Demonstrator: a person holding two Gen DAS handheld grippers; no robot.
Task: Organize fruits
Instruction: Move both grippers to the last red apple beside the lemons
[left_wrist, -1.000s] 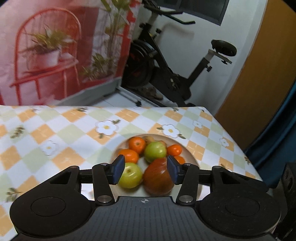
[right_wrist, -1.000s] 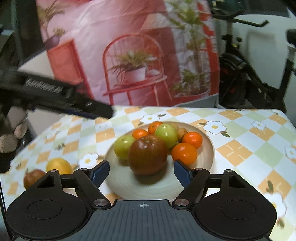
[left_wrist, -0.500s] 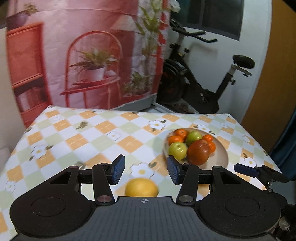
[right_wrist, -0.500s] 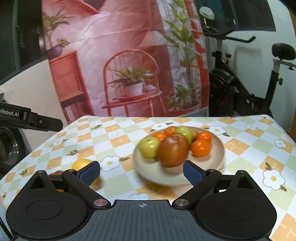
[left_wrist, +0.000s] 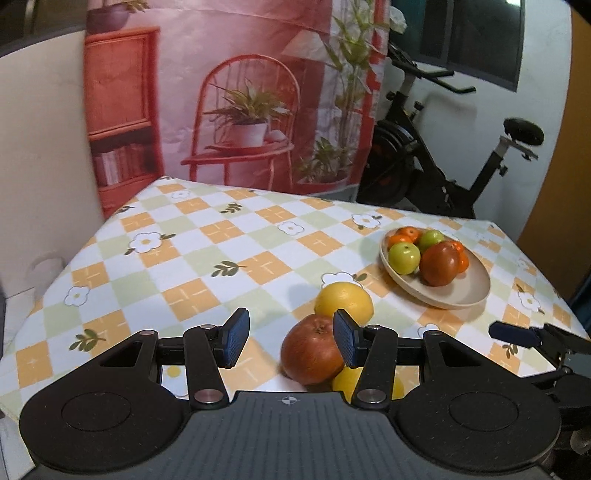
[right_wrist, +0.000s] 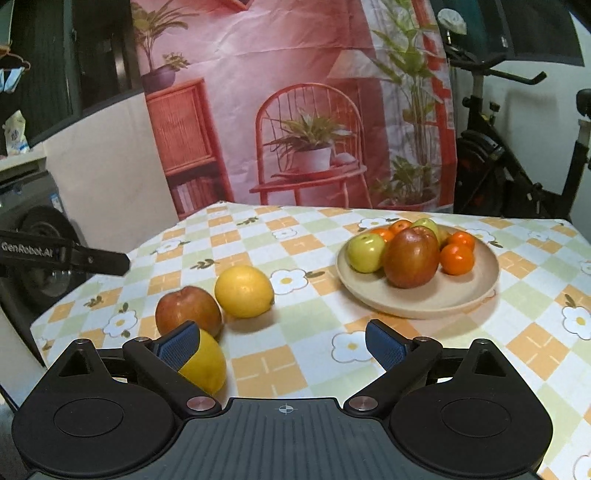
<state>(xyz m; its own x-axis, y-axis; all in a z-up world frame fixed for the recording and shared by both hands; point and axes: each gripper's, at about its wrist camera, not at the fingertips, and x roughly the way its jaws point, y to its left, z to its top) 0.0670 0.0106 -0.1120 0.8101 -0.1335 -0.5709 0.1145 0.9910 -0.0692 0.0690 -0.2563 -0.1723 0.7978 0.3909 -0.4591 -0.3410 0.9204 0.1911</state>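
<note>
Hovering left gripper (left_wrist: 290, 339), jaws parted and empty, its right finger covering part of the red apple (left_wrist: 312, 349) beside the plate (right_wrist: 417, 299), right gripper (right_wrist: 282, 343) spread wide, empty, half-hiding a lemon (right_wrist: 207, 363).

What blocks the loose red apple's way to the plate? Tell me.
One yellow citrus sits on the cloth just plate-side of the loose red apple, partly on the straight line to the plate. Past it only bare tablecloth shows. The plate's near half is free.
</note>
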